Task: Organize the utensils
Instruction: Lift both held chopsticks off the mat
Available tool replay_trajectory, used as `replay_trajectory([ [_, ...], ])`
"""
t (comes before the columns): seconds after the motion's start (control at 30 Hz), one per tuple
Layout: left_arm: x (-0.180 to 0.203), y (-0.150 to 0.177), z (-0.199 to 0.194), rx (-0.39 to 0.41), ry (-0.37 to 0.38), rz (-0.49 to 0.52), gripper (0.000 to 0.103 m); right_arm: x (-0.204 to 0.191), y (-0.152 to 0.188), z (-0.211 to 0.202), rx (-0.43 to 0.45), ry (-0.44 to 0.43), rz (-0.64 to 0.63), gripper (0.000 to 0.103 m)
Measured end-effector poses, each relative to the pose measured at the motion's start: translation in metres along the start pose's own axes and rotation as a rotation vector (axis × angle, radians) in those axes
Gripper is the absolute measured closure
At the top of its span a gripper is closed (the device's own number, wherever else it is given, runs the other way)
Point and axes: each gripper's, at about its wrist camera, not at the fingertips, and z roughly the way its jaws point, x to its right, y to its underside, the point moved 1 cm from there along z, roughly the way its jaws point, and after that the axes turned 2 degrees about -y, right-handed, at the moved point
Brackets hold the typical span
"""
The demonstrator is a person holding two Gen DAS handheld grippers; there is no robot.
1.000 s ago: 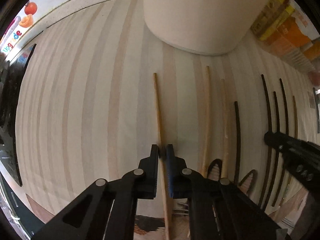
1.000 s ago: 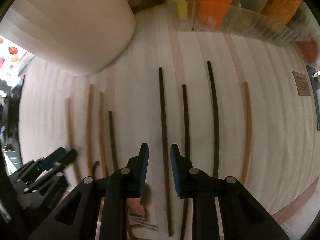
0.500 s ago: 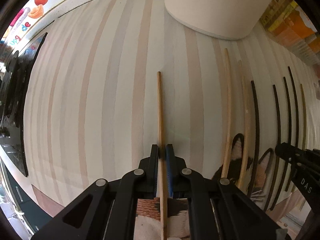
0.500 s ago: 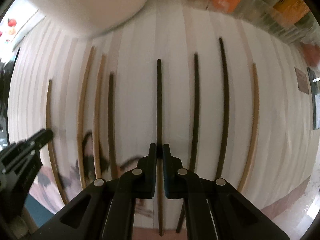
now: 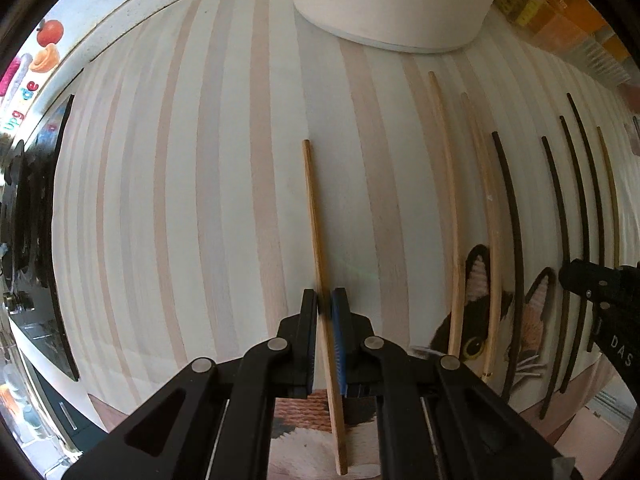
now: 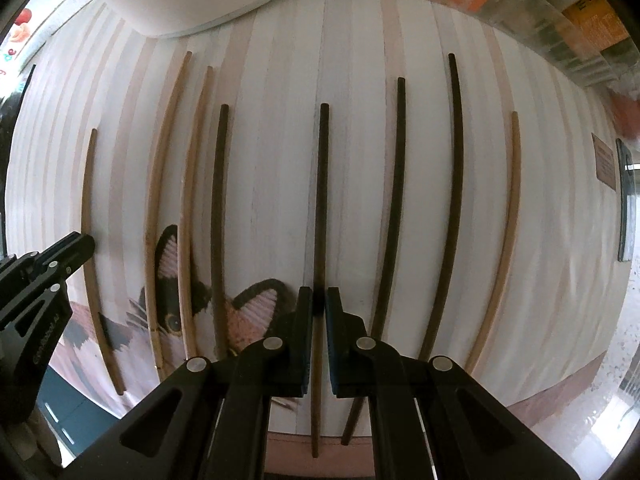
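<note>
1. Left wrist view: the left tool, low in the centre of the frame, is pinched on a light wooden chopstick that runs up the middle over the striped cloth covering the worktop. Other chopsticks, pale ones and dark ones, lie in a row to the right, across a cat picture. A white container stands at top centre, and the right tool enters from the right edge.

2. Right wrist view: the right tool, bottom centre, is clamped on a dark chopstick running up the middle, with pale sticks to the left and more dark ones to the right. The container sits at upper left.

3. The step in hand appears to be picking up, one stick per tool. The next move likely calls for lifting both clear without disturbing their neighbours, then carrying them toward the container.
</note>
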Motion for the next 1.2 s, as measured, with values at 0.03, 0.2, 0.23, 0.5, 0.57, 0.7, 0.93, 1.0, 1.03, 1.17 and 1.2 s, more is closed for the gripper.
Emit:
replay_trajectory([
  [0.03, -0.001, -0.001, 0.0, -0.001, 0.006, -0.012, 0.098, -0.001, -0.003, -0.002, -0.002, 0.002, 0.0, 0.096],
  [0.2, -0.015, -0.006, 0.003, -0.02, 0.074, -0.124, 0.098, 0.006, -0.003, 0.001, 0.015, -0.008, 0.031, 0.097],
  [0.23, -0.017, -0.007, 0.003, -0.024, 0.079, -0.128, 0.098, 0.009, -0.004, 0.0, 0.023, -0.022, 0.051, 0.097],
  [0.5, -0.013, -0.013, 0.008, -0.034, 0.092, -0.072, 0.094, 0.017, -0.017, 0.001, -0.032, -0.061, 0.078, 0.093],
  [0.57, -0.012, -0.013, 0.007, -0.028, 0.085, -0.063, 0.094, 0.018, -0.018, 0.005, -0.044, -0.066, 0.074, 0.088],
  [0.7, -0.007, -0.016, 0.01, -0.022, 0.071, -0.056, 0.094, 0.017, -0.019, 0.006, -0.04, -0.05, 0.057, 0.088],
  [0.93, -0.007, -0.011, 0.008, -0.013, 0.068, -0.06, 0.094, -0.005, -0.014, 0.001, -0.033, 0.015, 0.031, 0.088],
  [1.0, -0.006, -0.011, 0.007, -0.01, 0.063, -0.055, 0.095, -0.01, -0.01, 0.002, -0.025, 0.015, 0.04, 0.088],
  [1.03, -0.004, -0.01, 0.007, -0.008, 0.061, -0.049, 0.097, -0.012, -0.003, 0.007, -0.022, 0.014, 0.043, 0.088],
  [1.17, 0.003, -0.009, 0.004, 0.001, 0.043, -0.029, 0.099, -0.014, 0.002, 0.009, -0.015, 0.014, 0.047, 0.088],
  [1.2, 0.005, -0.009, 0.003, 0.005, 0.038, -0.028, 0.099, -0.013, 0.003, 0.012, -0.014, 0.013, 0.047, 0.088],
])
